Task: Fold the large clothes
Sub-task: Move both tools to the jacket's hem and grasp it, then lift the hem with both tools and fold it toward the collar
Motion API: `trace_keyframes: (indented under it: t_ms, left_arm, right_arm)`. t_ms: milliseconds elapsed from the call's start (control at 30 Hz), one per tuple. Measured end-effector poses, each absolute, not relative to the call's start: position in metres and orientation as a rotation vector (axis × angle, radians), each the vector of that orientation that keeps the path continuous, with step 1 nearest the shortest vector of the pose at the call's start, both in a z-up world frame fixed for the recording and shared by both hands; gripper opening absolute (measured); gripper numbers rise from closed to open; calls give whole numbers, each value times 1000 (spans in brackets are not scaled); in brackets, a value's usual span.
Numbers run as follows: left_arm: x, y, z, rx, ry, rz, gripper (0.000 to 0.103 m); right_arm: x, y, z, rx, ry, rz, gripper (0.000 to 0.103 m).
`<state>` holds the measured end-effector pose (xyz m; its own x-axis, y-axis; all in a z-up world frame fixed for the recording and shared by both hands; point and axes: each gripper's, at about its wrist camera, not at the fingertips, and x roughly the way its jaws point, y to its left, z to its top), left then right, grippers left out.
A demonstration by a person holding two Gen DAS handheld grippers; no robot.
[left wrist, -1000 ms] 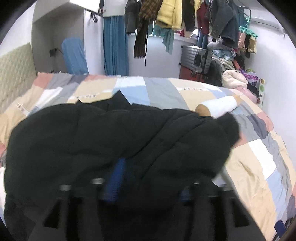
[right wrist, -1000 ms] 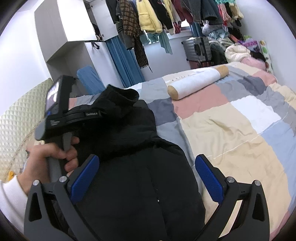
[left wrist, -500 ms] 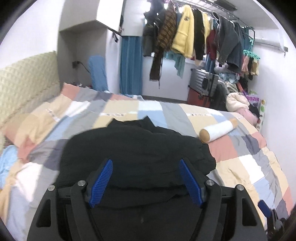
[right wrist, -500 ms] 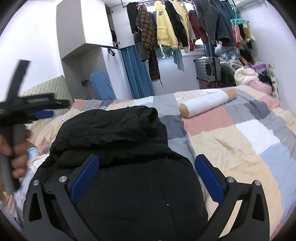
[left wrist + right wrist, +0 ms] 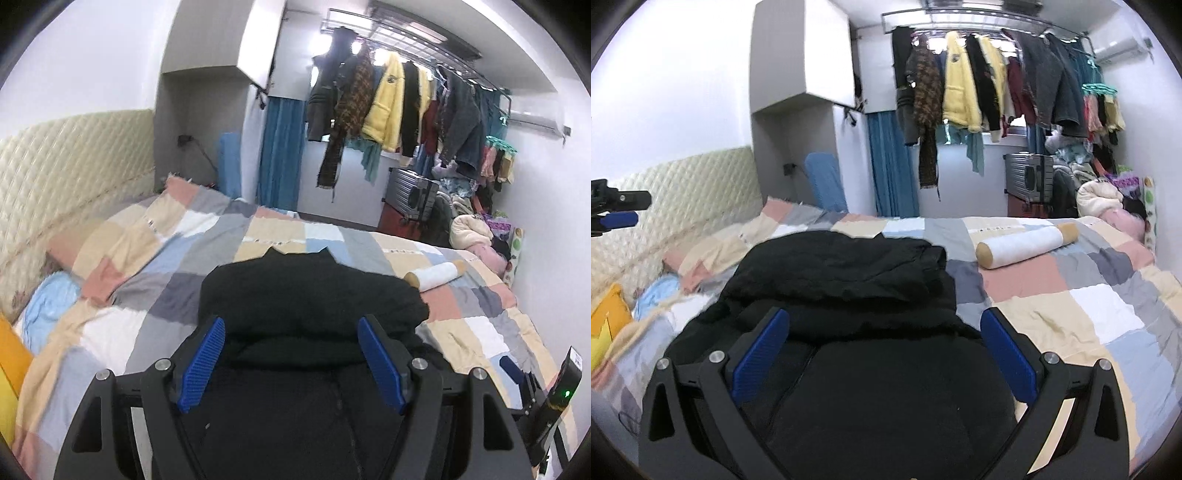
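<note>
A black padded jacket (image 5: 310, 295) lies folded in layers on the patchwork bed; in the right wrist view it (image 5: 849, 273) fills the middle. My left gripper (image 5: 291, 360) is open and empty, held above the jacket's near part. My right gripper (image 5: 882, 354) is open and empty too, above the jacket's near side. The left gripper's blue tip (image 5: 618, 219) shows at the far left edge of the right wrist view. The right gripper's body (image 5: 550, 398) shows at the lower right of the left wrist view.
A patchwork quilt (image 5: 1100, 306) covers the bed. A white bolster (image 5: 1023, 245) lies right of the jacket. A padded headboard (image 5: 66, 173) is at left, a yellow pillow (image 5: 605, 325) by it. Hanging clothes (image 5: 997, 85), a suitcase (image 5: 1030, 177) and piled clothes stand at the back.
My left gripper let go of the jacket, opened and pulled back upward. The jacket's top part now lies folded over. My right gripper also rose and drew back.
</note>
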<state>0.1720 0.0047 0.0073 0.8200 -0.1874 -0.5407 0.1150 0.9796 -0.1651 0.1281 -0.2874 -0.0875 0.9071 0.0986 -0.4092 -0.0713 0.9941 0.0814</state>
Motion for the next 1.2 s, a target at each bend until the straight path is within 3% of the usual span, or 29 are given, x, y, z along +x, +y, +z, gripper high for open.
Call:
trace_keyframes:
  t_ms: [333, 767, 1200]
  left_arm:
    - [122, 64, -47, -160, 594, -160, 74]
    - [120, 102, -119, -223, 733, -154, 74]
    - [151, 127, -155, -315, 1010, -200, 74]
  right_arm:
    - [95, -269, -78, 41, 401, 105, 103]
    - [69, -274, -75, 89, 527, 150, 103]
    - [113, -319, -102, 71, 973, 225, 103]
